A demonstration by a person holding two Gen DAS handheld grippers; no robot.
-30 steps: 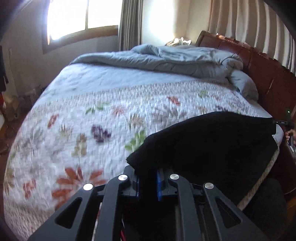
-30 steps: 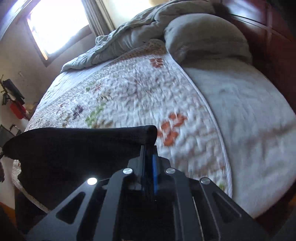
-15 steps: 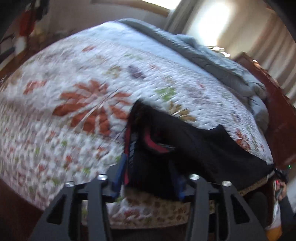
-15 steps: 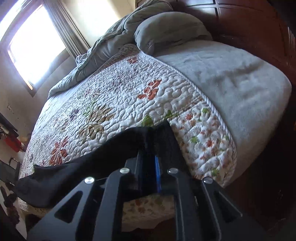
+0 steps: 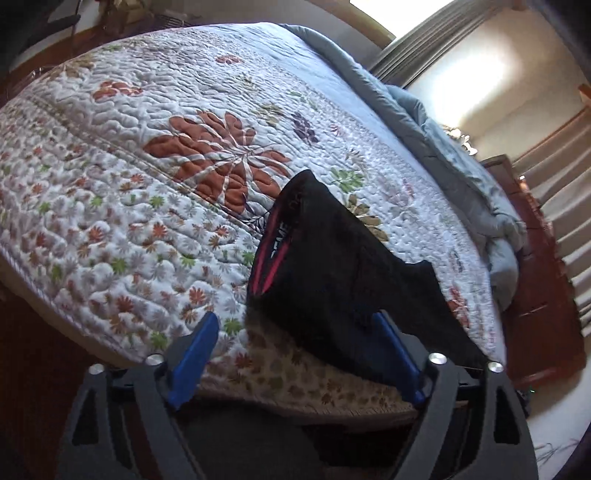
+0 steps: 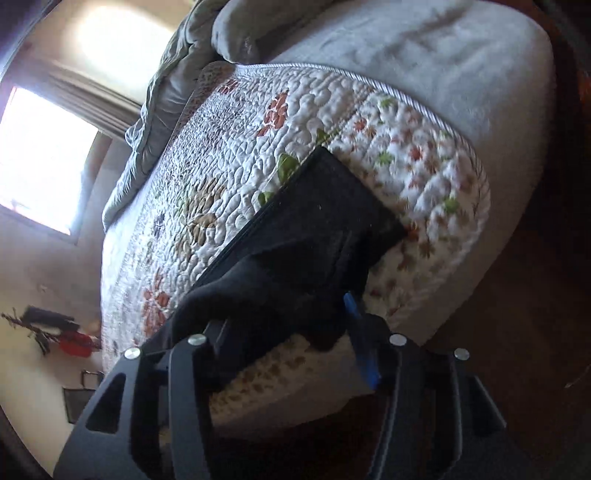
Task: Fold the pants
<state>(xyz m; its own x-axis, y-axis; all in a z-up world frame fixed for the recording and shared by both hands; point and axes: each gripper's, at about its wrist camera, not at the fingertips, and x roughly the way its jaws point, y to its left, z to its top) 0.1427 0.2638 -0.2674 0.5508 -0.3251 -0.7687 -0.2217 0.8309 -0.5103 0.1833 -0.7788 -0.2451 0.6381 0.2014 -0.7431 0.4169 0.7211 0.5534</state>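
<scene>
The black pants lie folded lengthwise on the flowered quilt near the bed's front edge, the red-lined waistband open toward me. My left gripper is open, its blue pads either side of the waist end, holding nothing. In the right wrist view the leg end of the pants lies on the quilt and drapes back over my right gripper. That gripper is open; the cloth covers its left finger.
A crumpled grey duvet and a pillow lie at the back of the bed. A dark wooden headboard stands at the right. The bed's front edge drops to a dark floor.
Both grippers held the pants up a second ago. They lowered the pants onto the quilt, opened and drew back toward the bed's edge.
</scene>
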